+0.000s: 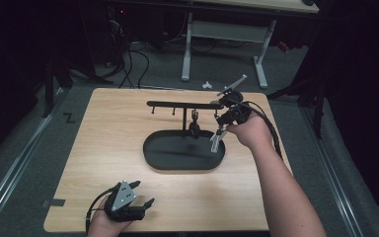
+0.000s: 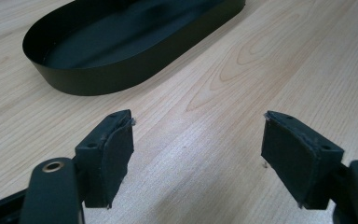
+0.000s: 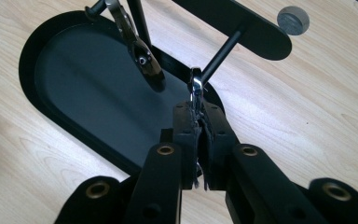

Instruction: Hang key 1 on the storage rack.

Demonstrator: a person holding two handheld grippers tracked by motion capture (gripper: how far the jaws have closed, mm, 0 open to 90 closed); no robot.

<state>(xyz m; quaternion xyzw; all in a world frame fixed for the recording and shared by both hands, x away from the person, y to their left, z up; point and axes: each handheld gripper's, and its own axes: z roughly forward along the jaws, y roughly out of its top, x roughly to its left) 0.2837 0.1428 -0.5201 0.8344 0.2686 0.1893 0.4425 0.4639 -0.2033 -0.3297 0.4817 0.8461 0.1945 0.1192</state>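
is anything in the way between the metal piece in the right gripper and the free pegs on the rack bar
Nothing visible blocks it. The right gripper is shut on a shiny metal piece beside the rack bar. Another metal piece already hangs by the post, clear of the nearest peg.

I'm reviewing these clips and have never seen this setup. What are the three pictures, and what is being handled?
A person sits at a wooden table, holding a hand-operated claw in each hand. One picture looks down from above; the other two come from cameras riding on each claw. On the table stands a black oval tray with a hanger bar on a post. One shiny metal clip already hangs from the bar. The right claw is shut on a second small shiny metal piece, near the bar's end. The left claw rests open near the table's front edge.
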